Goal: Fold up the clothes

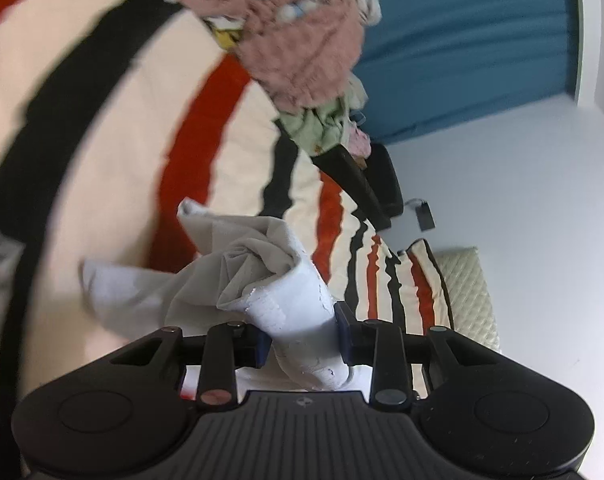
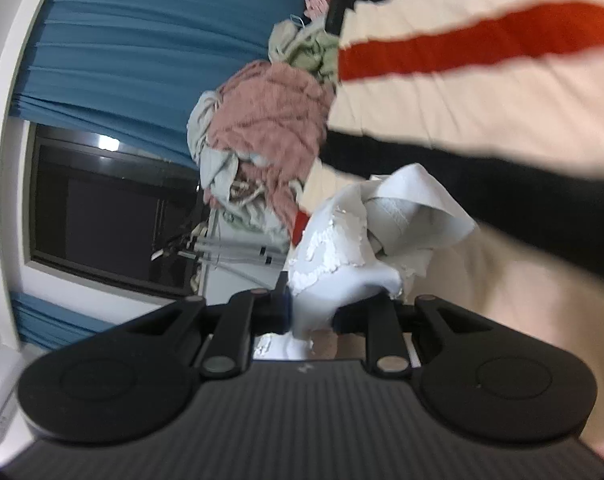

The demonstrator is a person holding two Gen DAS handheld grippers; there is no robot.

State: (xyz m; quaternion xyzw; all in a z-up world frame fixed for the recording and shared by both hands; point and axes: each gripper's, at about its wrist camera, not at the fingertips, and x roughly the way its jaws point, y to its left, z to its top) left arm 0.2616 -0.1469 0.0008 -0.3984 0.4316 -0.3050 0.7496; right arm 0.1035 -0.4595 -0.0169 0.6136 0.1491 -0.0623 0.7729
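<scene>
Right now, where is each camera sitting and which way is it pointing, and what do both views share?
Left wrist: on the left tongs, facing along the striped bedspread toward a white wall; the tongs are shut on the grey-white garment.
Right wrist: on the right tongs, facing the blue curtain and dark window; shut on the garment.
Shared: the garment, the bedspread, the curtain and the pink-topped clothes pile. No hand shows.
</scene>
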